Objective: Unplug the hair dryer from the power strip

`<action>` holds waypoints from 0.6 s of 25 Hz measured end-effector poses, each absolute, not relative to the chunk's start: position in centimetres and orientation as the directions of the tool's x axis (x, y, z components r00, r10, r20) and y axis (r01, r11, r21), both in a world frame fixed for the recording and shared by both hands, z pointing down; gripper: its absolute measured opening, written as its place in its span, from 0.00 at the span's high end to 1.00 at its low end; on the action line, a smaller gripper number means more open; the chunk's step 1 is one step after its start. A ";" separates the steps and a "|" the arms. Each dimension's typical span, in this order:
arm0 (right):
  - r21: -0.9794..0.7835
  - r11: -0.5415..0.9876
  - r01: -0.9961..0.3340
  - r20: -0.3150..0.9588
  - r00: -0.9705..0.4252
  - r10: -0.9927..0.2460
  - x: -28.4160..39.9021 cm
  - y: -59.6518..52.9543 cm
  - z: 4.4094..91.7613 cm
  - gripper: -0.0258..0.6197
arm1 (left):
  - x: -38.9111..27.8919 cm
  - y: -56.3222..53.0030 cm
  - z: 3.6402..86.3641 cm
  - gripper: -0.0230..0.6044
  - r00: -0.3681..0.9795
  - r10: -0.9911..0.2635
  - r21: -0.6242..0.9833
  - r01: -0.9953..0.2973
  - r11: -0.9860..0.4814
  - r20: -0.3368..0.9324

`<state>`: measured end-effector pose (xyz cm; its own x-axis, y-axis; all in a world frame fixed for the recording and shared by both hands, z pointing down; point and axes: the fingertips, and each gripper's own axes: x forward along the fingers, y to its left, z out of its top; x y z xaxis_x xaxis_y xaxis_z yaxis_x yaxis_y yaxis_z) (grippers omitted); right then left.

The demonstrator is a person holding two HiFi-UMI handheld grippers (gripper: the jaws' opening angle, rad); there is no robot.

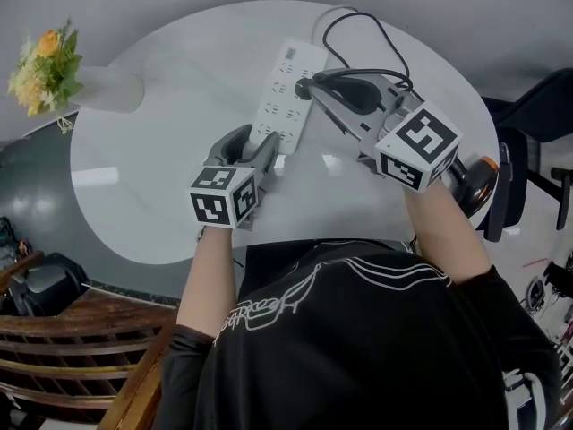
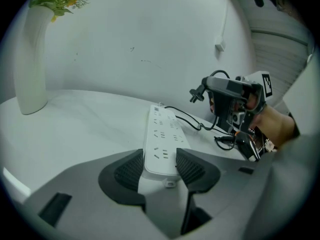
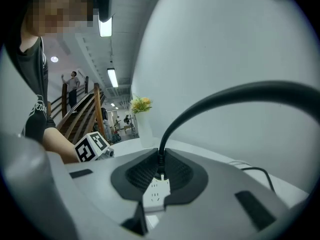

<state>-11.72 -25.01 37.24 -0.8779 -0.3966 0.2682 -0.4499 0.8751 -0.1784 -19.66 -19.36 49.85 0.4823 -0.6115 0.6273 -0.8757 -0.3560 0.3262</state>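
Pinning rigid power strip (image 1: 285, 97) by its six-o'clock end in closed left tool (image 1: 260, 148); clamping light, likely stiff plug (image 2: 197, 94), where limp cord (image 3: 200, 101) enters, in closed right tool (image 1: 315, 92) at one o'clock.

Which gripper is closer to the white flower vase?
Left. The left gripper grips the white power strip toward the white vase; the right gripper holds the black plug beyond it.

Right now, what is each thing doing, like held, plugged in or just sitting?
left gripper: shut on the power strip's near end.
power strip: flat on the table, no plug in it.
right gripper: shut on the plug.
plug: out of the strip, lifted clear.
hair dryer: lying near the table's edge.
vase: upright, holding flowers.
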 end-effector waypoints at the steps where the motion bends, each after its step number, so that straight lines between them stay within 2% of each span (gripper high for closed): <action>1: -0.185 0.876 -0.446 0.280 -0.878 -0.388 -11.6 -24.7 37.5 0.92 | -19.7 -19.3 49.9 0.63 0.484 -0.614 0.334 -0.875 -0.350 0.624; 4: -0.193 0.877 -0.440 0.293 -0.879 -0.376 -11.2 -24.1 37.6 0.92 | -20.1 -19.4 49.8 0.64 0.479 -0.614 0.349 -0.878 -0.328 0.627; 7: -0.208 0.876 -0.434 0.285 -0.884 -0.370 -10.5 -23.5 37.0 0.92 | -20.9 -19.9 48.9 0.80 0.439 -0.652 0.343 -0.897 -0.278 0.618; 11: -0.242 0.871 -0.428 0.266 -0.892 -0.365 -9.3 -22.7 36.0 0.92 | -20.9 -20.1 46.0 0.81 0.433 -0.700 0.342 -0.898 -0.278 0.568; 15: -0.243 0.863 -0.443 0.264 -0.886 -0.381 -7.7 -22.1 34.6 0.92 | -20.0 -19.3 42.2 0.86 0.476 -0.741 0.444 -0.856 -0.266 0.473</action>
